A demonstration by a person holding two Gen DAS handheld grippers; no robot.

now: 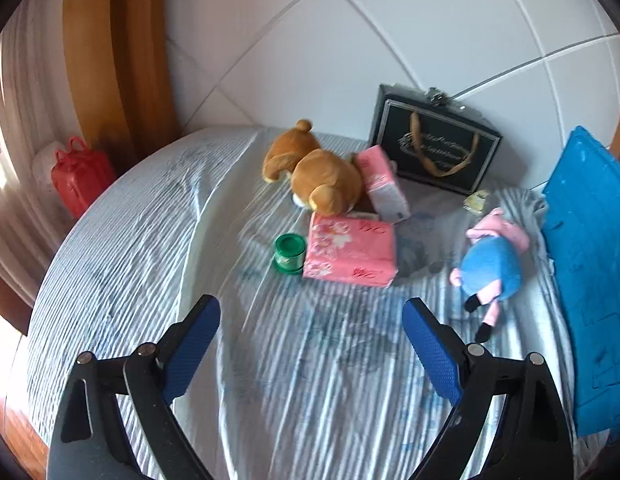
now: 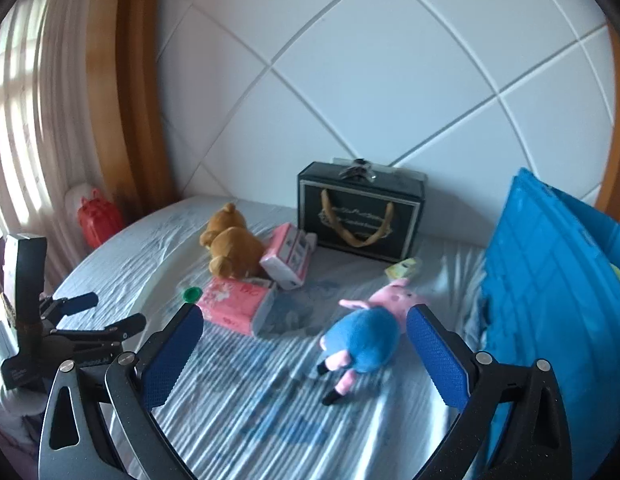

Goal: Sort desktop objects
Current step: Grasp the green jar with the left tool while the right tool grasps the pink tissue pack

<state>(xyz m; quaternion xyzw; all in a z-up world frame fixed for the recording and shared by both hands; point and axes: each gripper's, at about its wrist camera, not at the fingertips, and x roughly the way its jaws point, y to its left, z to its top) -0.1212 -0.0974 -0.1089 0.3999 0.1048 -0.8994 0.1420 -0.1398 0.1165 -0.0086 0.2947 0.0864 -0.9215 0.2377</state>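
Note:
On the striped bedsheet (image 1: 122, 248) lie a brown plush bear (image 1: 313, 176), two pink tissue packs (image 1: 351, 250) (image 1: 383, 184), a green round jar (image 1: 289, 254) and a pig plush in blue (image 1: 491, 264). My left gripper (image 1: 310, 312) hovers open over bare sheet, short of the flat tissue pack. In the right wrist view my right gripper (image 2: 306, 316) is open, and the pig plush (image 2: 365, 340) lies ahead between its fingers, nearer the right one, without being pinched. The left gripper (image 2: 118, 312) shows at the left, open and holding nothing.
A black box with a gold handle (image 1: 437, 148) stands against the white padded headboard. A blue crate (image 1: 589, 272) stands at the right edge. A small yellow packet (image 1: 477, 200) lies by the box. A red bag (image 1: 80, 176) sits beyond the bed's left side by the curtain.

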